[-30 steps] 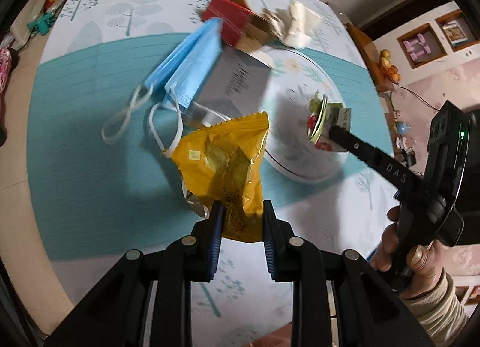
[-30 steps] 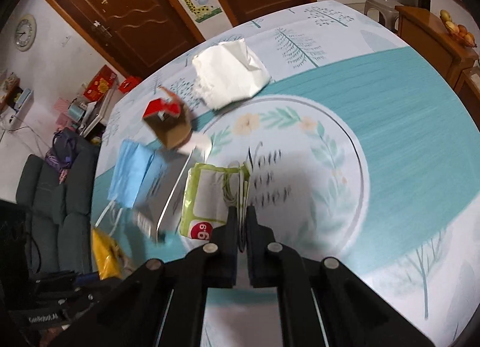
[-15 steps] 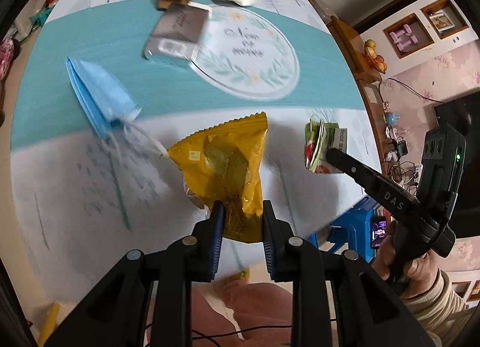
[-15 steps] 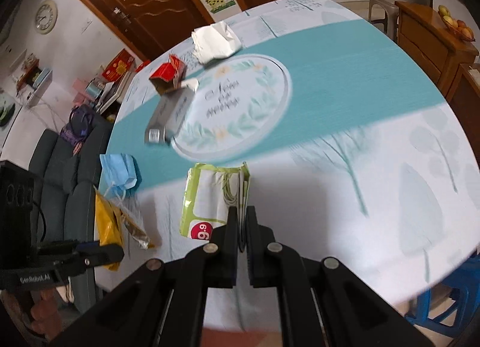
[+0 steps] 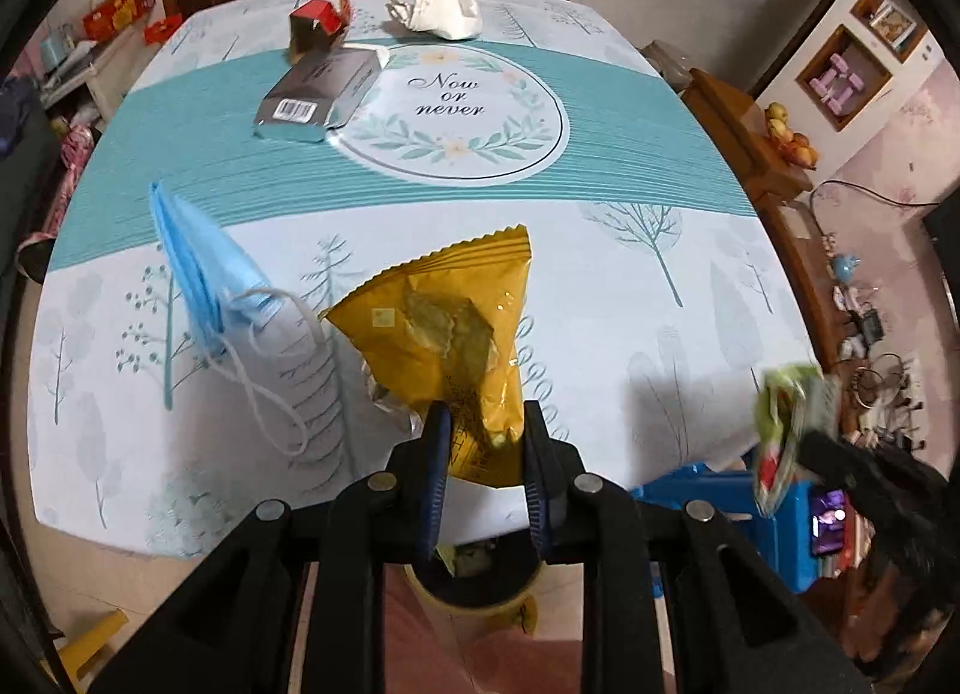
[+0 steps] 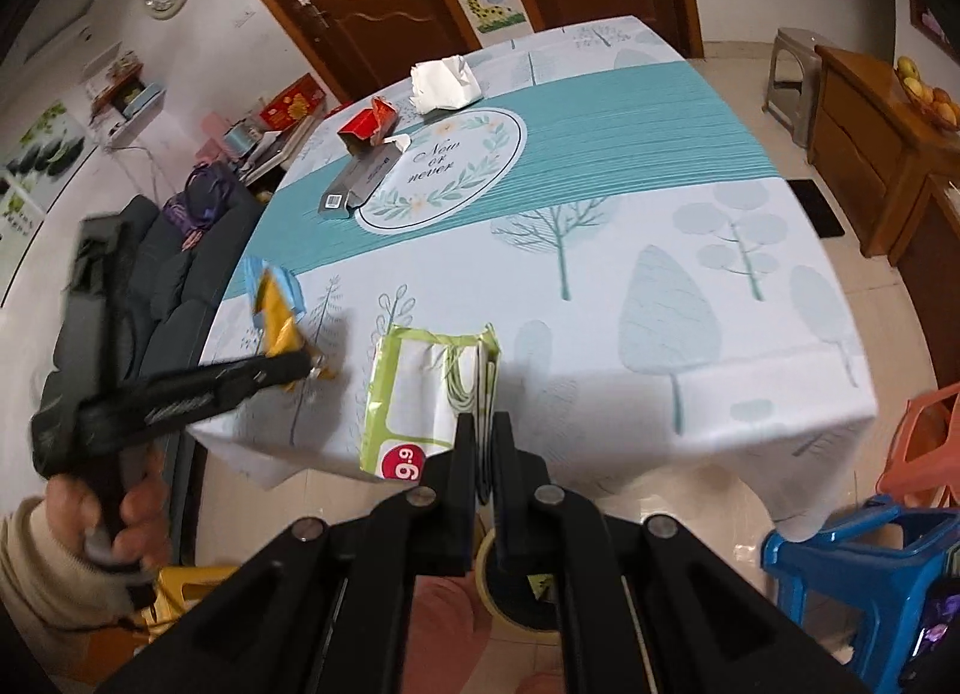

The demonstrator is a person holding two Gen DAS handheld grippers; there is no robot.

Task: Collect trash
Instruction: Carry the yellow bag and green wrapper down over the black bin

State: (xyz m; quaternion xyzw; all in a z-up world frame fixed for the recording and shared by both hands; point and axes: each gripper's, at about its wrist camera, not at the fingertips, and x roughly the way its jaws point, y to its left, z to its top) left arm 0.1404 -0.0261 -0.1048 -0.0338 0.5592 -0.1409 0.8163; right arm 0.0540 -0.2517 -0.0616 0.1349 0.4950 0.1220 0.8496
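My left gripper (image 5: 480,424) is shut on a yellow snack wrapper (image 5: 447,334), held over the table's near edge above a yellow bin (image 5: 480,586) on the floor. My right gripper (image 6: 485,424) is shut on a green and white packet (image 6: 420,394), also past the table edge, with the bin (image 6: 516,592) showing below its fingers. That packet appears blurred at the right of the left wrist view (image 5: 786,424). On the table lie a blue face mask (image 5: 204,268), a grey box (image 5: 318,93), a red carton (image 5: 315,21) and crumpled white paper (image 5: 444,3).
The table (image 5: 660,286) wears a teal and white tree-print cloth. A blue plastic stool (image 6: 870,562) stands at the right beside the bin. A wooden cabinet (image 6: 870,153) with fruit is further right, a dark sofa (image 6: 174,274) at the left.
Both grippers have pulled back from the middle of the table to its near edge, each carrying its item. The bin has come into view below them.
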